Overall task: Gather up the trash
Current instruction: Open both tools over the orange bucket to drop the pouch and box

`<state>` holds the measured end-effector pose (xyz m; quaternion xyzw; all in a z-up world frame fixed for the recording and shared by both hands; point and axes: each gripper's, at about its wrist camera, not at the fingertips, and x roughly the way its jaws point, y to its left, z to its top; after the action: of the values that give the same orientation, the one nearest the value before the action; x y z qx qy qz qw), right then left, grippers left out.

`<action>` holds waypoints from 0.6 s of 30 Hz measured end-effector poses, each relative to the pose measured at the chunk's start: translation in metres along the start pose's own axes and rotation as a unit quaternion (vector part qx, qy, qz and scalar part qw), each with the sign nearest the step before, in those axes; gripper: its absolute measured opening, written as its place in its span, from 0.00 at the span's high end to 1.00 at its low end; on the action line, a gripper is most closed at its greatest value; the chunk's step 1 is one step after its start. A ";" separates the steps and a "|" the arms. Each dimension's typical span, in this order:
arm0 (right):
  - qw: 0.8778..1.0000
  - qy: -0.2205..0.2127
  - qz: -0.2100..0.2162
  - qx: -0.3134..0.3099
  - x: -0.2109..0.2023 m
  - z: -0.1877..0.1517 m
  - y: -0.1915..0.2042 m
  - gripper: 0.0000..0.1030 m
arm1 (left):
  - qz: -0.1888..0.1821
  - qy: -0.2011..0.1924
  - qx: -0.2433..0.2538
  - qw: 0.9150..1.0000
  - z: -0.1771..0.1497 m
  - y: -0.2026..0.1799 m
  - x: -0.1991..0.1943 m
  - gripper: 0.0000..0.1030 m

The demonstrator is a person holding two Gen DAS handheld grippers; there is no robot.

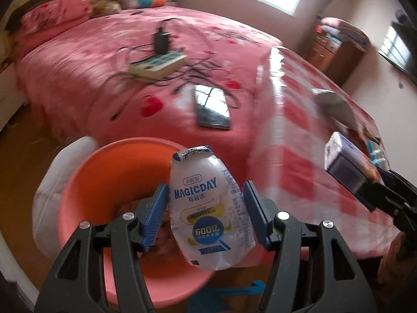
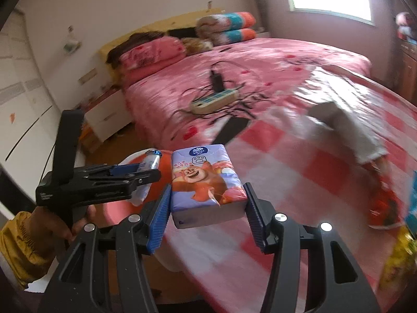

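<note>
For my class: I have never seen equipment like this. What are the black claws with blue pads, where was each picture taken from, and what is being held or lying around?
There is no robot here. A person holds a hand-operated two-finger gripper in each hand, and each gripper carries a wide-angle camera that looks along its fingers.

In the left camera's picture, the left gripper grips an empty MAGICDAY drink bottle above an orange bin with a white bag round it.

In the right camera's picture, the right gripper clamps a pack of tissues printed with a cartoon bear, over a table under a red-checked cloth. The person's hand in a yellow sleeve shows at the left.

On the pink bed lie a power strip with cables and a phone.
</note>
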<state>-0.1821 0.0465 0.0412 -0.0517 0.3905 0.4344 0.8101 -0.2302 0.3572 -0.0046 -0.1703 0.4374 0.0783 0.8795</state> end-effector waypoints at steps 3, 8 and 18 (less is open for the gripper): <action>1.000 0.014 0.014 -0.020 0.017 0.005 0.020 0.47 | 0.013 0.001 -0.022 1.000 -0.004 0.022 0.000 0.41; 0.997 0.039 0.036 -0.056 0.048 0.010 0.051 0.47 | 0.030 0.005 -0.049 0.998 -0.012 0.050 0.005 0.41; 0.993 0.071 0.061 -0.070 0.089 0.009 0.074 0.21 | 0.060 0.027 -0.071 0.995 -0.027 0.082 0.024 0.35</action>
<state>-0.2038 0.1551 0.0061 -0.1150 0.4184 0.5047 0.7463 -0.2593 0.4234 -0.0576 -0.2079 0.4641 0.1568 0.8467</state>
